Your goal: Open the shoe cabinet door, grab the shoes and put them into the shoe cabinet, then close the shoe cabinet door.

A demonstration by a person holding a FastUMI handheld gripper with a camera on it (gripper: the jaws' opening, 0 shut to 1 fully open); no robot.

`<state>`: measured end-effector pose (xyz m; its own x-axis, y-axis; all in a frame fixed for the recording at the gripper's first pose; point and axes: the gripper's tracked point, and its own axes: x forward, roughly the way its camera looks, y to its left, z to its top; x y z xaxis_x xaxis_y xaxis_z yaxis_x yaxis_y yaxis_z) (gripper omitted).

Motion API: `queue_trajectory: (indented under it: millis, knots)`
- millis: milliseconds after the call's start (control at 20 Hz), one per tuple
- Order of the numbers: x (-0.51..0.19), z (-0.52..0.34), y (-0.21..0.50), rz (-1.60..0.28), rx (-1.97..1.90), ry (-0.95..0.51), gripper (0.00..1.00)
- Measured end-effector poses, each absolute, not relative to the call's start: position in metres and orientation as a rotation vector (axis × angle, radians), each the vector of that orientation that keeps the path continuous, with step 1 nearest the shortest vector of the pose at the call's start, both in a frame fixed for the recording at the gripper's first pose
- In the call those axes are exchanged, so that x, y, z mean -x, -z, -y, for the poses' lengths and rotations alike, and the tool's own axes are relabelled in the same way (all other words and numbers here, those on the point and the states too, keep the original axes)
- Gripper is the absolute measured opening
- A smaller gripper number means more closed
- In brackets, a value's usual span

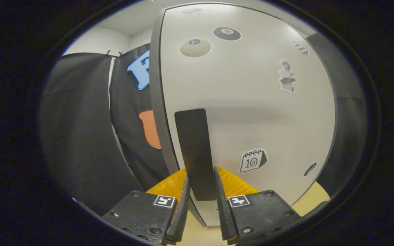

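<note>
The shoe cabinet door (pixel 251 112) is a pale panel with stickers on it, standing right in front of me. A dark upright handle (pixel 195 150) is fixed near the door's left edge. My gripper (pixel 201 186) has the lower end of that handle between its two fingers, one finger (pixel 183 201) on each side, pressing against it. The door's grey edge (pixel 156 102) faces left, turned slightly toward me. No shoes are in sight.
Black booth cloth (pixel 80 130) hangs to the left of the door. A dark cabinet side (pixel 347 112) shows right of the door. A light wooden floor (pixel 313 198) lies below.
</note>
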<state>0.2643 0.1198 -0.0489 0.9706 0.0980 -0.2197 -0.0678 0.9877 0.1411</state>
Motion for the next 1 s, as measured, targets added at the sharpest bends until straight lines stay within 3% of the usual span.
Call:
queue_trajectory:
  millis: [400,600,1000]
  knots:
    - [-0.261,-0.117,0.051,-0.195,-0.083,-0.045,0.27]
    - [-0.256,-0.114,0.053,-0.199,-0.045,-0.049,0.27]
    - [-0.243,-0.107,0.055,-0.222,-0.033,-0.211,0.27]
